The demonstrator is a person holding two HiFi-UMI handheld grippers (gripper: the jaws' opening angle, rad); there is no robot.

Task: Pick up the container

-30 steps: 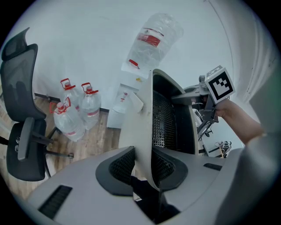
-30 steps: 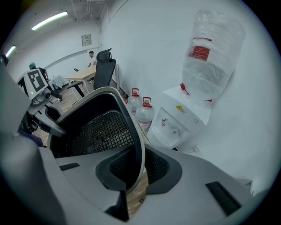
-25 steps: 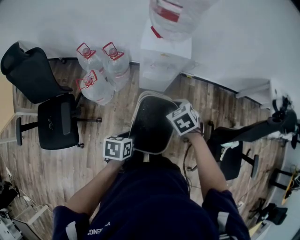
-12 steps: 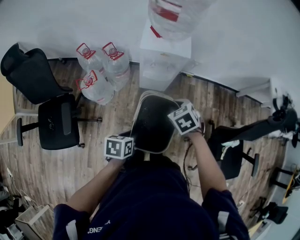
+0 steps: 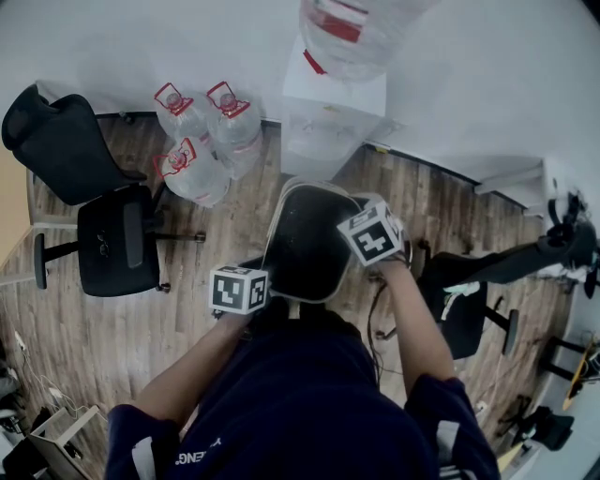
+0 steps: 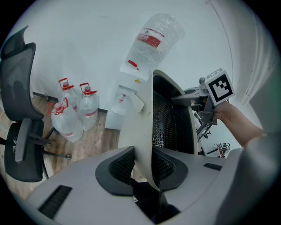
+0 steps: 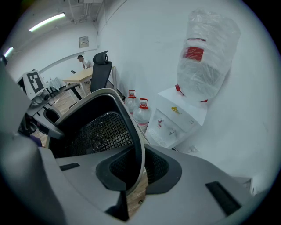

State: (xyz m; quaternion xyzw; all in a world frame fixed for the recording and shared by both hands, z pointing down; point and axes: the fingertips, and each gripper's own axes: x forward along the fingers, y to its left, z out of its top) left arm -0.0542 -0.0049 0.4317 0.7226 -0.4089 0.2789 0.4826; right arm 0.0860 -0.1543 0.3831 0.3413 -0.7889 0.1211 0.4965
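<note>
Container: a tall bin at the centre of the head view, lifted clear of the floor. It has a smooth, pale plastic shell with a rounded rim, and its inside is black, lined with a square mesh.

Left tongs: the left tongs are closed on the container's near-left rim. The thin pale wall stands pinched between the two dark, ribbed pads (both pads touch it).

Right tongs: the right tongs are clamped on the opposite rim. The curved pale edge runs between their textured black pads.

Marker cubes: a white cube with a black square pattern sits on each tool. One cube is at the lower left of the container and the other is at its right edge.

Person: two bare forearms reach up from the bottom of the head view, and a dark blue garment fills the lower middle.

Floor: grey-brown wooden planks with visible grain.

Water jugs: three clear, rounded plastic jugs with red caps and handles are clustered at the upper left, against the white wall.

Water dispenser: a white, boxy unit at the top centre. It carries an upturned clear bottle with a crinkled wrap and a red label.

Office chair: black, with a padded seat and a curved back, at the left of the frame and well apart from the container.
</note>
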